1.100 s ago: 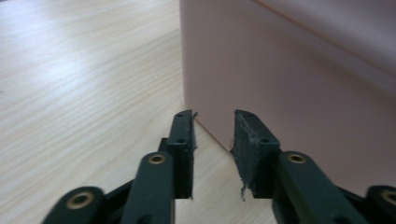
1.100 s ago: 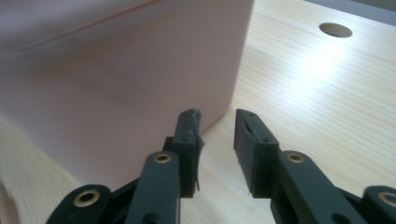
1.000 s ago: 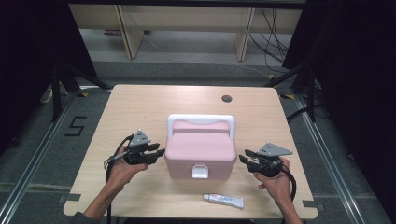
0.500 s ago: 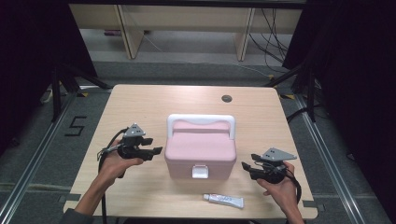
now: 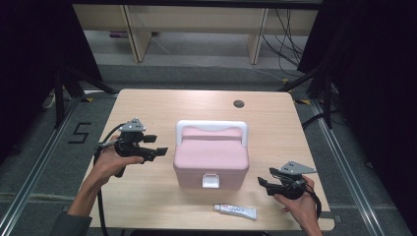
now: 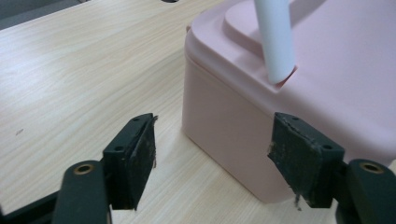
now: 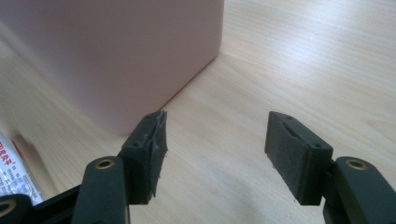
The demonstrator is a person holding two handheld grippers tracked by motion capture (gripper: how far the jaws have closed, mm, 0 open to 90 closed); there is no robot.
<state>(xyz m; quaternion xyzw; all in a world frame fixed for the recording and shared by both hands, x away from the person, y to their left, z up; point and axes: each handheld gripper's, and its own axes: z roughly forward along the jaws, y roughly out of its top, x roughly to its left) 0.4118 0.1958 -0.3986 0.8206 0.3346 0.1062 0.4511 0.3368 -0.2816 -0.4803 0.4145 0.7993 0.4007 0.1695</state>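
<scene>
Pink plastic box (image 5: 211, 160) with rounded corners, white carry handle (image 5: 212, 128) and white front latch (image 5: 211, 181) sits between my two grippers, on the light wooden table (image 5: 162, 105). Lid is down, handle lying flat across the top.

Left gripper (image 5: 158, 151): jaws spread wide, nothing between them. Held above the tabletop, pointing at the box's side, tips just short of it, no contact. From the left gripper view the box corner (image 6: 224, 121) is straight ahead of the jaws, one end of the white handle (image 6: 276, 42) plugs into the lid above and beyond the farther pad (image 6: 299, 154).

Right gripper (image 5: 263, 183): jaws also wide, holding nothing. It's low, near the table, just off the box's front corner on my side, apart from it. In the right gripper view the pink wall (image 7: 116, 51) is ahead and to the side of the jaws; bare wood between the pads (image 7: 152, 149).

Small white tube with printed label (image 5: 236, 211) lies flat on the table beside the right gripper, in front of the box, touching neither. Its end shows at the edge of the right gripper view (image 7: 14, 175).

Small dark round spot (image 5: 238, 103) on the table beyond the box, well apart from both grippers.
</scene>
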